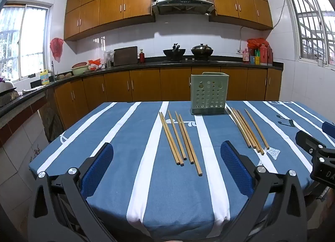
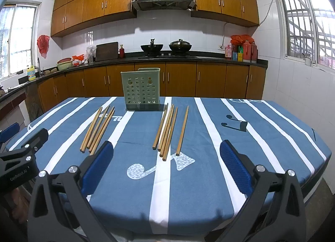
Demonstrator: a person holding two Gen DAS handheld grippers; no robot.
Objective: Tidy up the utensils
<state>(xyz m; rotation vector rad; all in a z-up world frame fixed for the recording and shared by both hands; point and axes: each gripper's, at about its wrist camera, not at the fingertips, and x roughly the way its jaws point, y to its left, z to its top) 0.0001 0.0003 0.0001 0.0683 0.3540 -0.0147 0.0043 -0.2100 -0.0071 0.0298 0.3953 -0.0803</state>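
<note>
A pale green perforated utensil holder (image 1: 209, 93) (image 2: 142, 89) stands upright at the far side of the table. Two bunches of wooden chopsticks lie flat in front of it: a left bunch (image 1: 180, 139) (image 2: 98, 129) and a right bunch (image 1: 247, 129) (image 2: 167, 131). My left gripper (image 1: 167, 149) is open and empty, above the near table edge, short of the left bunch. My right gripper (image 2: 167, 149) is open and empty, short of the right bunch. Each gripper shows at the edge of the other's view: the right gripper (image 1: 318, 154) and the left gripper (image 2: 23, 154).
The table carries a blue cloth with white stripes (image 1: 159, 189) (image 2: 209, 179). Behind it runs a kitchen counter (image 1: 146, 65) with woks (image 1: 188, 51), bottles and a cutting board. The floor drops away left and right of the table.
</note>
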